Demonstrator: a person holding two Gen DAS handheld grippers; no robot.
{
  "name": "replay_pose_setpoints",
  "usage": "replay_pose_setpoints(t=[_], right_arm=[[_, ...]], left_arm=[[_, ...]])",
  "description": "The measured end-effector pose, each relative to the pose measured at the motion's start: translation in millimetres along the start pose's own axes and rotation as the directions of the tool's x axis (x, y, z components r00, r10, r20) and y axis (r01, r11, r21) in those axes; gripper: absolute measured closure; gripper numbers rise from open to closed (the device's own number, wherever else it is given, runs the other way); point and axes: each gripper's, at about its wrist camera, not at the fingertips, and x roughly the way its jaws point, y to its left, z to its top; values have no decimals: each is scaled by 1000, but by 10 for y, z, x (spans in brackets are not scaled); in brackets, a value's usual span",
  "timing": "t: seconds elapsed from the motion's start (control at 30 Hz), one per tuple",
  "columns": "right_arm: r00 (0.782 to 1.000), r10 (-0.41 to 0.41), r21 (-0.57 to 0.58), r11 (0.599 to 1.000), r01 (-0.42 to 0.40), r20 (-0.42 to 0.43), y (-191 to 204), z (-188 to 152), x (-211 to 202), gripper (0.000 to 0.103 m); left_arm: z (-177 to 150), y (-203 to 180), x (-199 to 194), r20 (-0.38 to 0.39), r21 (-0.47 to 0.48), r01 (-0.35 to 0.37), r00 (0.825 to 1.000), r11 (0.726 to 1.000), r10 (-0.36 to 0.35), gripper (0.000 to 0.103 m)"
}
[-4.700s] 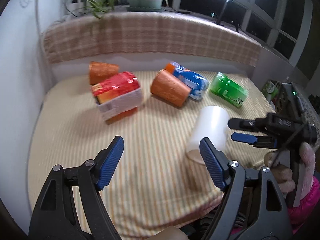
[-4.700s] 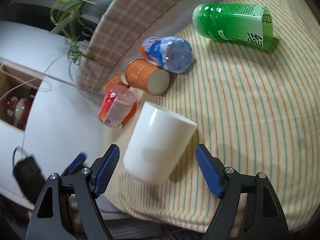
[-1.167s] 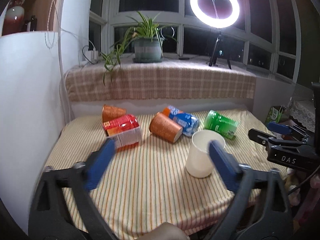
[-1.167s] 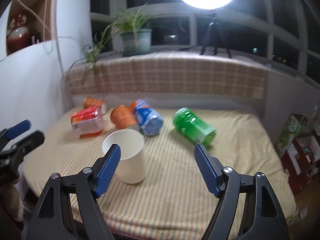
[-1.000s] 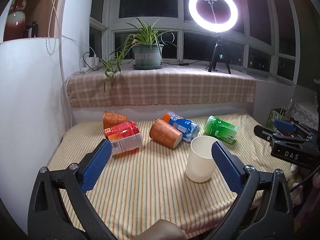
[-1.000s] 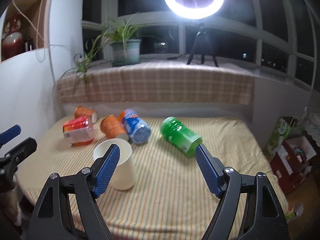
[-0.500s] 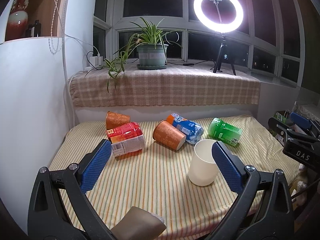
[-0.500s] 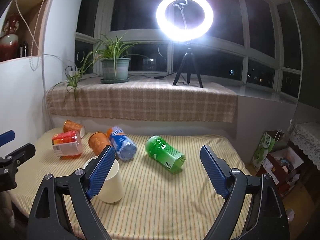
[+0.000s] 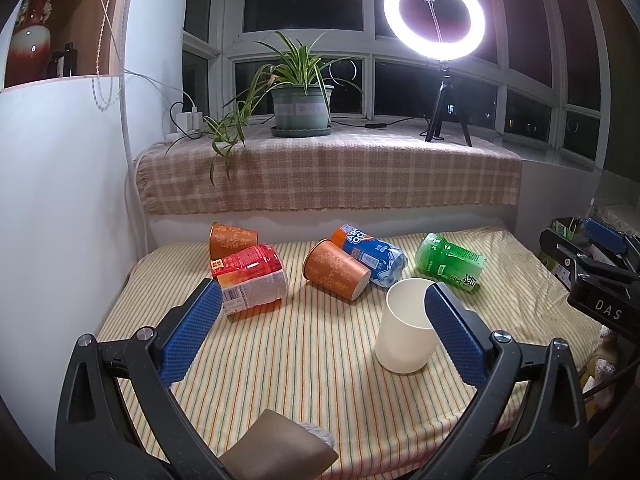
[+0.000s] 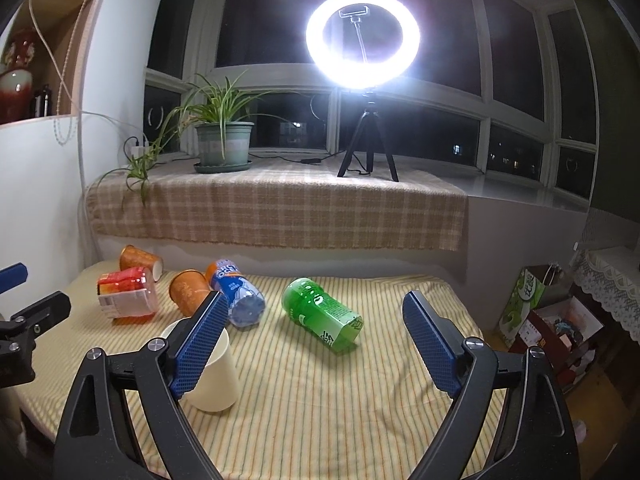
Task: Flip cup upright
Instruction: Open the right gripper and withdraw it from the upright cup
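- Both tongs are hanging released with nothing between their blue pads: the left tongs and the right tongs are each gaping wide above the near edge of the worktop.
- Standing upright with its mouth facing up, the white cup is sitting on the striped cloth near the front right of the worktop, apart from both tongs.
- In the right wrist view the white cup is showing partly behind the left pad, lower left.
- Behind the cup, an orange paper cup is lying on its side, touching a blue bottle also lying down.
- A green bottle is lying just beyond the cup, to the right.
- Farther left, a red packet is resting against a second orange cup.
- On the sill behind, a potted plant and a lit ring light are standing.
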Motion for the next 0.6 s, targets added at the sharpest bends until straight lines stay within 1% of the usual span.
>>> replay_pose_setpoints(t=[0.3,0.47,0.6], right_arm=[[1000,-2,1,1000,2,-4,-31,-9,43,14],[1000,0,5,1000,1,-10,-54,-24,65,14],[1000,3,10,1000,-3,-15,-76,-30,74,14]], left_arm=[[-22,-33,69,-14,9,-1,1000,1000,1,0],[-21,-38,76,-10,11,-3,1000,1000,3,0],[-40,-24,88,4,17,-18,1000,1000,18,0]])
